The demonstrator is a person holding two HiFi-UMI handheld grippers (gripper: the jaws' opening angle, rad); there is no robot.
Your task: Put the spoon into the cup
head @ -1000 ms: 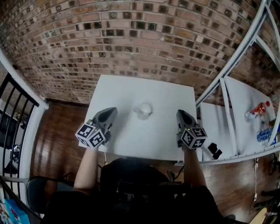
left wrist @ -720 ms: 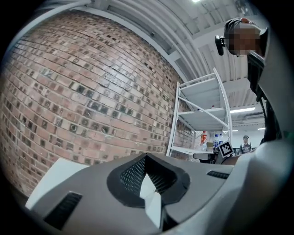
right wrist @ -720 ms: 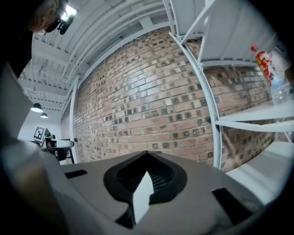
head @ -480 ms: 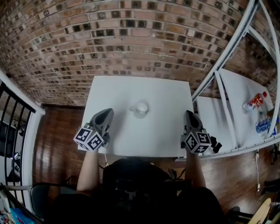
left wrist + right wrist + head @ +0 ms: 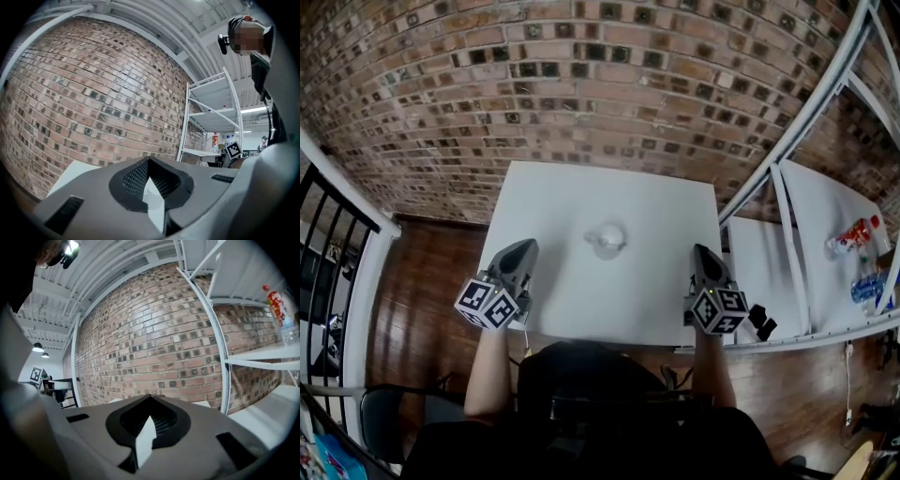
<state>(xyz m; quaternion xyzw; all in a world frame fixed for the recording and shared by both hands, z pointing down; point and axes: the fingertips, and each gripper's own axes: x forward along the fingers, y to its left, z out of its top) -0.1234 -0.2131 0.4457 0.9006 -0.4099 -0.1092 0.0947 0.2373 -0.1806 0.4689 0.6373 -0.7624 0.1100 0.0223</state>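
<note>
Brick wall [image 5: 581, 84] backs a white table [image 5: 553, 197], with a white metal shelf frame [image 5: 787, 122] standing at its right. The cup [image 5: 607, 237] sits alone near the middle of the table, well apart from both tools. No spoon can be told apart from the cup in the head view, and neither gripper view shows one; it may lie in or against the cup, but that is too small to tell.

The left gripper [image 5: 522, 251] hovers at the table's near left edge and the right gripper [image 5: 701, 251] at its near right edge. Both have their jaws pressed together with nothing between them, and both point roughly level toward the wall.

Judged from this layout, no carrying step is in hand: the moment is either before pickup or after delivery. If the spoon is not yet in the cup, the next move calls for locating it, parting one pair of jaws and approaching its handle.
</note>
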